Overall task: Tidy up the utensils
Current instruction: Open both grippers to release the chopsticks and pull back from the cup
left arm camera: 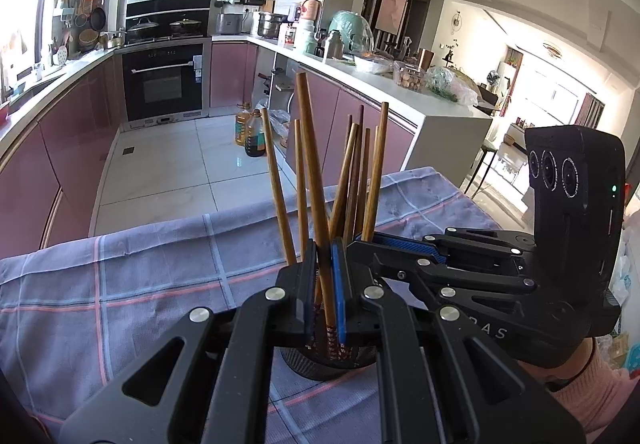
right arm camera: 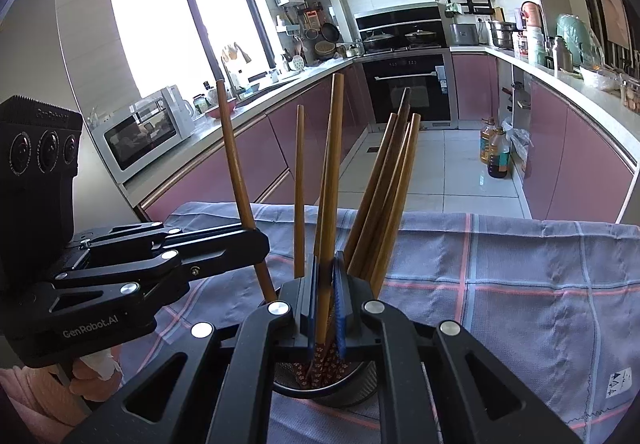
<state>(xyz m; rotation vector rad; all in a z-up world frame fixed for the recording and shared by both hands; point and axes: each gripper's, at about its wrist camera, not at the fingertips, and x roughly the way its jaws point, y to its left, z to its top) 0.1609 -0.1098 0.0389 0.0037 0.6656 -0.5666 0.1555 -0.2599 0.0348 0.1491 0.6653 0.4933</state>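
Several brown wooden chopsticks [left arm camera: 362, 180] stand fanned out in a round metal mesh holder [left arm camera: 320, 364] on a checked purple cloth [left arm camera: 140, 284]. My left gripper [left arm camera: 323, 284] is shut on one tall chopstick [left arm camera: 310, 148] above the holder. My right gripper [right arm camera: 325, 296] is shut on another chopstick [right arm camera: 332, 164] over the same holder [right arm camera: 352, 384]. The right gripper shows in the left wrist view [left arm camera: 400, 240] beside the bundle. The left gripper shows in the right wrist view [right arm camera: 224, 240], shut on a leaning chopstick [right arm camera: 234, 164].
The cloth-covered table [right arm camera: 520, 304] ends just beyond the holder. Behind it lie a tiled kitchen floor [left arm camera: 168, 164], oil bottles [left arm camera: 250, 132], pink cabinets, an oven [left arm camera: 164, 84] and a cluttered counter [left arm camera: 400, 72]. A microwave [right arm camera: 144, 136] stands on the left counter.
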